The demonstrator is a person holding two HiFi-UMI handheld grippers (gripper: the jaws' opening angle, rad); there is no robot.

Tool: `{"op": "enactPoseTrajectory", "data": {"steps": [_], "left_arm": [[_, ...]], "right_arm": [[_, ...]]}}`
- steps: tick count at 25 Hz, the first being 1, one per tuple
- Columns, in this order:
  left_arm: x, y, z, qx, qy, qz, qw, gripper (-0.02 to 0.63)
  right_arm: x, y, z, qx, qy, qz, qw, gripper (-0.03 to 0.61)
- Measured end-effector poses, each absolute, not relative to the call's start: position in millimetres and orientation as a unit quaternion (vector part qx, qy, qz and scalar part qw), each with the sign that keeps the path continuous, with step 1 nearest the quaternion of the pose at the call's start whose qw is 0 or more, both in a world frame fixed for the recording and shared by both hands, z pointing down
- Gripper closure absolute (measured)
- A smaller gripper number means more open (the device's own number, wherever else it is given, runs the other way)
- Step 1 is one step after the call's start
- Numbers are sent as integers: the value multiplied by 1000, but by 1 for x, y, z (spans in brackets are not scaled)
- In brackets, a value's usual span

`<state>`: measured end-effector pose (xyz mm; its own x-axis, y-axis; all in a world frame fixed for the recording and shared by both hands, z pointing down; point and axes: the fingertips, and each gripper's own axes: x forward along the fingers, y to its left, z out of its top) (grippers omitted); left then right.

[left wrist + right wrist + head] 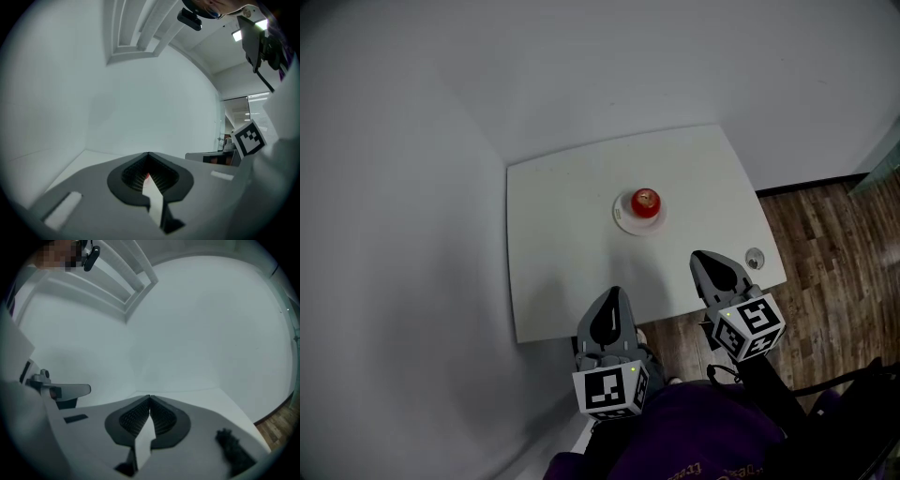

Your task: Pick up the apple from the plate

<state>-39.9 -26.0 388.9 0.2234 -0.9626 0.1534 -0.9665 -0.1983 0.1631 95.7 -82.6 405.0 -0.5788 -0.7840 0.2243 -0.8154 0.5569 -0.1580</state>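
Left gripper (614,292) — jaws clenched together, nothing between them — hovers at the near edge of the white table (562,234), at 7 o'clock from the plate (623,221). Red apple (646,201) sits on that plate, near the table's centre. Right gripper (698,255), at 4 o'clock from the plate — likewise clenched, empty.

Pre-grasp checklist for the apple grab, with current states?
1. Apple sits on the plate, nothing covering it: ok.
2. Left gripper jaws apart for a grasp: not ok, shut and empty.
3. Right gripper jaws apart: not ok, shut and empty.
4. Grippers at the apple: not ok, both at the table's near edge, apart from the plate.
5. Path to the plate free: ok; small round object lies off to the right.
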Motion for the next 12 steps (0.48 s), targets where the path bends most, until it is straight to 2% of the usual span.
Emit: {"op": "enactPoseTrajectory", "data": {"steps": [12], "left_arm": [[-90, -96, 397, 781, -613, 16, 117, 607]], "right_arm": [[65, -157, 425, 487, -859, 135, 84, 568]]}}
